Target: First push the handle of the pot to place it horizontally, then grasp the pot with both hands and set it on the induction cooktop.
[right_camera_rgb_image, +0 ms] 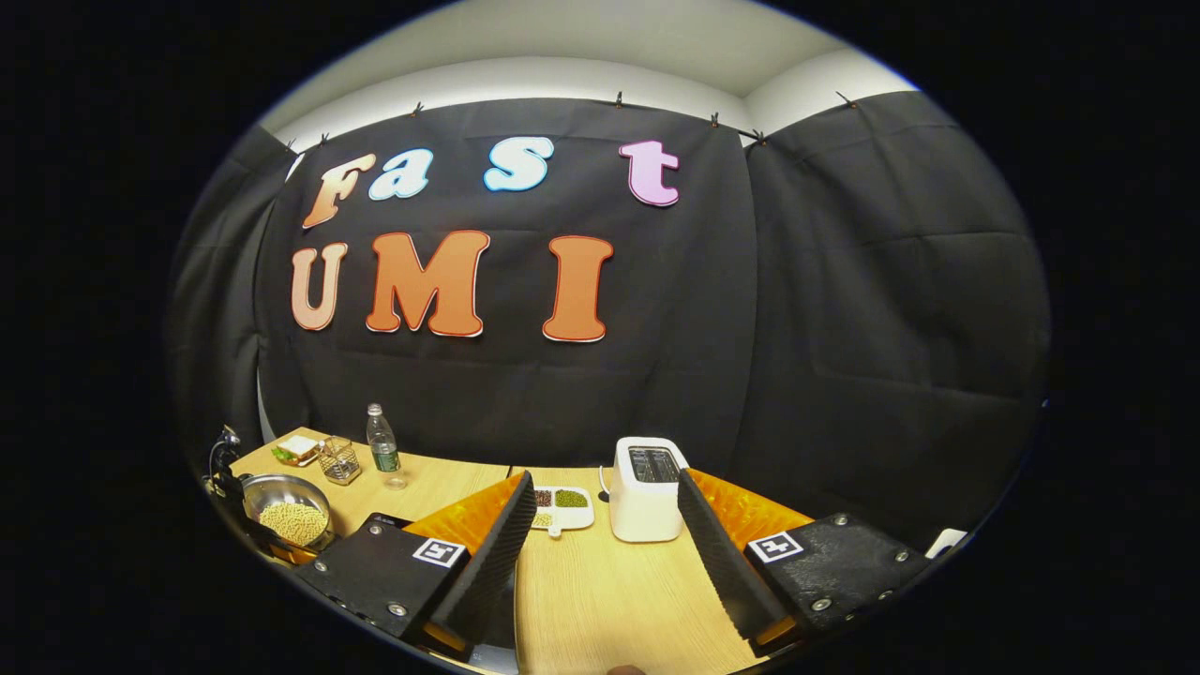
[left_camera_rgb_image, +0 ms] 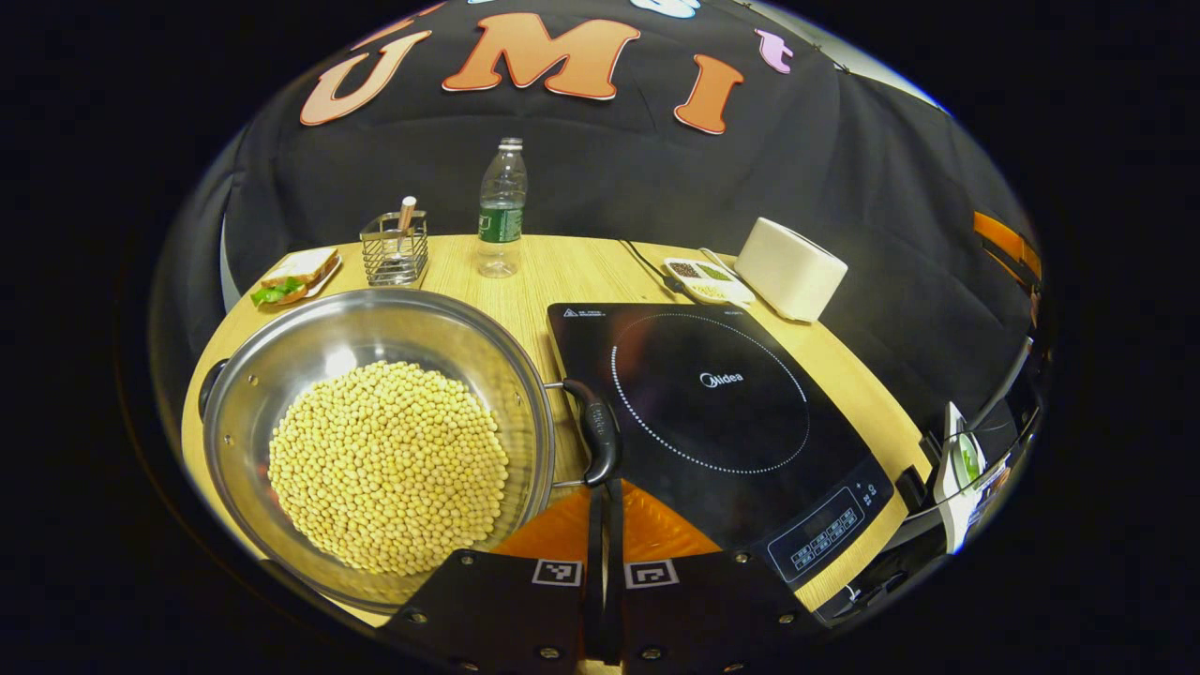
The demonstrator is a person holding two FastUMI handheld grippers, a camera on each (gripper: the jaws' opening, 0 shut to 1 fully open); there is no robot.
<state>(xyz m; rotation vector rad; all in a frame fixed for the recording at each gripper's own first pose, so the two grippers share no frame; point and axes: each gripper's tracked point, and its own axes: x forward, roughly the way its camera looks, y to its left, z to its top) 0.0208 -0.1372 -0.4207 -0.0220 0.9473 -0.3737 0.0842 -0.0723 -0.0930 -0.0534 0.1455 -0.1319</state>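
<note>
Pot, steel, holding soybeans, sits on the wooden table just left of the induction cooktop in the left gripper view. Its near black handle faces the cooktop, overlapping its left edge; a second handle sits on the opposite rim, so the handle axis runs left-right. Left gripper has fingers pressed together, tips at the near handle. Right gripper hangs spread wide over bare table before a toaster.

At the table's far edge you have a sandwich plate, wire utensil holder, water bottle, seed tray and toaster, left to right.
</note>
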